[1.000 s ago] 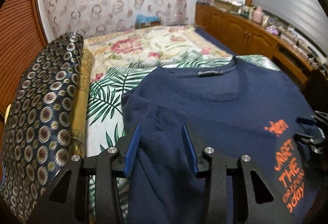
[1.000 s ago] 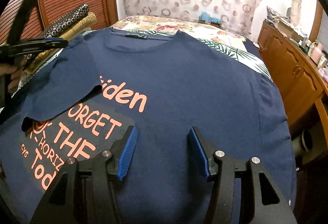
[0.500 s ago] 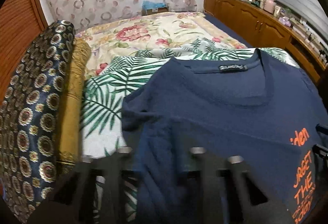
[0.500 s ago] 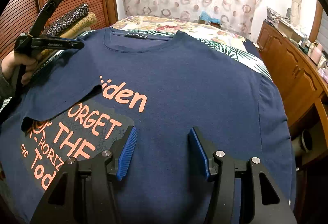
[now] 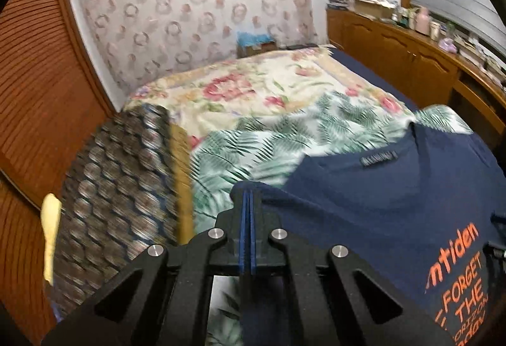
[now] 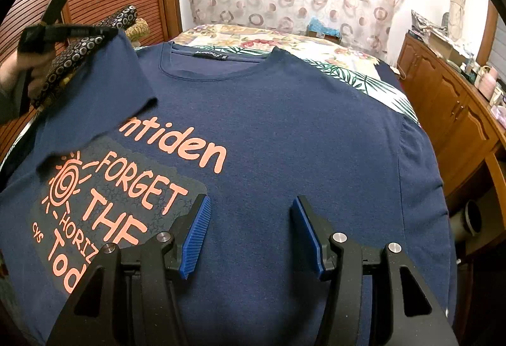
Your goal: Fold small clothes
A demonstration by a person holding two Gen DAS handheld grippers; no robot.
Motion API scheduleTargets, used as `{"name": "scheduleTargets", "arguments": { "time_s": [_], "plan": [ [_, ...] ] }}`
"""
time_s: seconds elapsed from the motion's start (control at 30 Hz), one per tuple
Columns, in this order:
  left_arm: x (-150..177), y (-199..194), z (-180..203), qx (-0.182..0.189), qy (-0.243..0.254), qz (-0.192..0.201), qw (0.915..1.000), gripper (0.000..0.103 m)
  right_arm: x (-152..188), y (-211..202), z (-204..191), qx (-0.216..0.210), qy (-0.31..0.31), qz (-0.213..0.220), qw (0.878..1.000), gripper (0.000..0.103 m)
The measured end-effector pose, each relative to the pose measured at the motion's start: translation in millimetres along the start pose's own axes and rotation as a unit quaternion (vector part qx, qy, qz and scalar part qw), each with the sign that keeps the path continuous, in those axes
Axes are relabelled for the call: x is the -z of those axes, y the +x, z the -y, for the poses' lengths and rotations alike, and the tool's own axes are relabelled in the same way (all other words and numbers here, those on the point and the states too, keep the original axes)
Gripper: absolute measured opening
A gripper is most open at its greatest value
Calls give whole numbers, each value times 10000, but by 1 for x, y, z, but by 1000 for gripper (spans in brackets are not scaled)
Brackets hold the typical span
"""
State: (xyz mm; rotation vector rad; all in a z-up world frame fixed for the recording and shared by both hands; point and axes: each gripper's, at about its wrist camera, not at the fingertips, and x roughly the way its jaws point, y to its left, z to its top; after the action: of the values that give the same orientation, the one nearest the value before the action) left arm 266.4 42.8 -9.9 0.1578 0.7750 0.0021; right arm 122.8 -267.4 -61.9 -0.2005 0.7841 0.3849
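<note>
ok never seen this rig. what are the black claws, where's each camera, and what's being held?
No robot here: a person carries a handheld two-finger gripper in each hand, and a fisheye camera on each one looks out along its fingers.

In the left wrist view, the left gripper is shut on the sleeve of a navy T-shirt and lifts it off the bed.

In the right wrist view, the right gripper hangs open over the shirt's front and holds nothing. At the upper left of that view you see the left gripper from outside, pinching the raised sleeve.

Patterned cushions lie beside the shirt.
</note>
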Motion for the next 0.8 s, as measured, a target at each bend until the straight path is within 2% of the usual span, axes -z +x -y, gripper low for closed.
{"name": "scheduleTargets", "arguments": {
  "time_s": [0.17, 0.37, 0.4, 0.43, 0.53, 0.57, 0.6, 0.63, 0.67, 0.7, 0.8],
  "plan": [
    [0, 8, -16, -71, -35, -96, 9999, 2, 0, 0, 1, -3, -1, 1, 10000, 56],
    [14, -3, -16, 204, -144, 33, 9997, 3, 0, 0, 1, -5, -1, 3, 10000, 56],
    [15, -6, -15, 262, -169, 61, 9995, 7, 0, 0, 1, -4, -1, 3, 10000, 56],
    [17, -13, -15, 361, -211, 154, 9990, 18, 0, 0, 0, -4, 0, 3, 10000, 56],
    [26, -34, -12, 501, -230, 453, 9975, 43, 0, 0, 1, -6, -1, 4, 10000, 56],
    [29, -42, -10, 569, -219, 560, 9966, 46, 1, 0, 1, -8, 0, 4, 10000, 56],
    [33, -50, -9, 658, -210, 645, 9955, 54, 1, 0, 1, -8, 0, 4, 10000, 56],
    [36, -57, -7, 731, -221, 700, 9946, 70, 1, 0, 1, -8, 1, 4, 10000, 56],
    [39, -62, -5, 772, -230, 757, 9939, 79, 1, 0, 1, -8, -1, 5, 10000, 56],
    [44, -70, -2, 728, -223, 856, 9934, 84, 1, 0, 1, -7, 0, 5, 10000, 56],
    [58, -85, 7, 736, -176, 1061, 9915, 84, 1, 1, 1, -9, 2, 6, 10000, 56]
  ]
}}
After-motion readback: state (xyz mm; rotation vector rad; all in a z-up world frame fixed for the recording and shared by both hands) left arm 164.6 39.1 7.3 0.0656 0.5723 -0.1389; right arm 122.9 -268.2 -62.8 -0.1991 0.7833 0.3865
